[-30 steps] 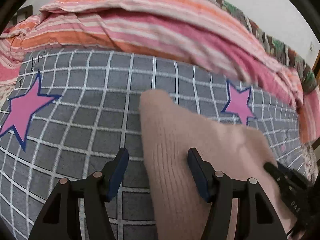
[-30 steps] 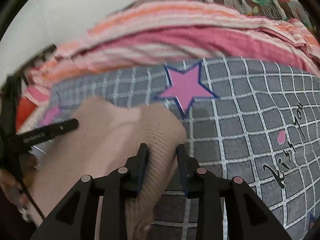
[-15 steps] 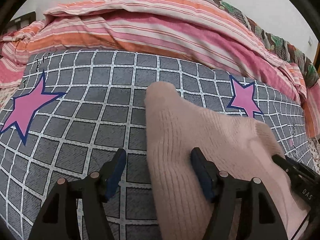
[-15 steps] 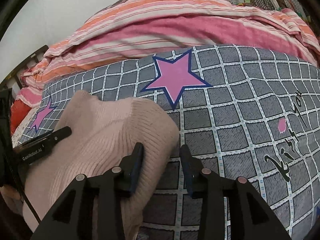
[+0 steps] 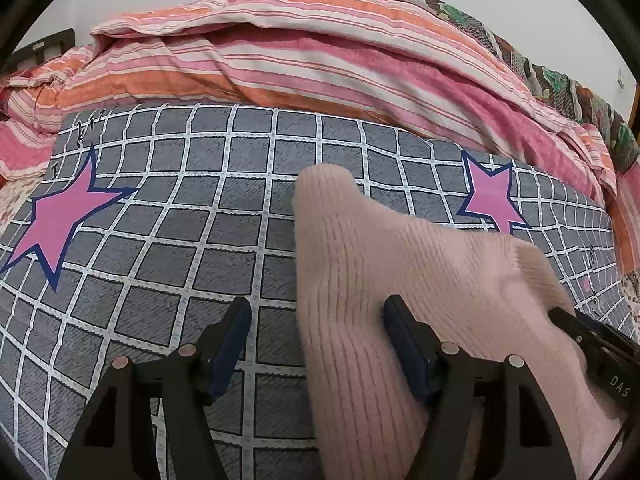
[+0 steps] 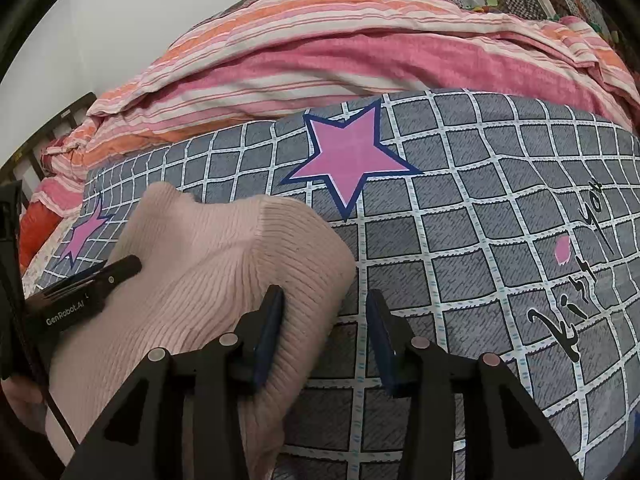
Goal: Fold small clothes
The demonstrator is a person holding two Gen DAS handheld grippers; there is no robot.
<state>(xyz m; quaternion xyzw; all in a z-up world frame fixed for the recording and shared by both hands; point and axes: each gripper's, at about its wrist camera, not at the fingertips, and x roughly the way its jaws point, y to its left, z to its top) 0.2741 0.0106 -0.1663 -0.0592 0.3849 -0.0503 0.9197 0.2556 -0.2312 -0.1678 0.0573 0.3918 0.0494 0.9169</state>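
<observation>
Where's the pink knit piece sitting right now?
The pink knit piece lies on the grey checked bedspread, between the two pink stars in the left wrist view. In the right wrist view it fills the lower left, below the large star.

A pale pink ribbed knit garment [image 5: 400,264] lies apparently folded on the checked bedcover [image 5: 168,240].

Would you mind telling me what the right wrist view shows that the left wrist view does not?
Only the right wrist view shows the black cursive lettering on the bedcover and the left gripper's "GenRobot.AI" label. Only the left wrist view shows two pink stars, one left of the garment, one right. Both show the pink knit garment, grey checked bedcover and striped quilt.
</observation>
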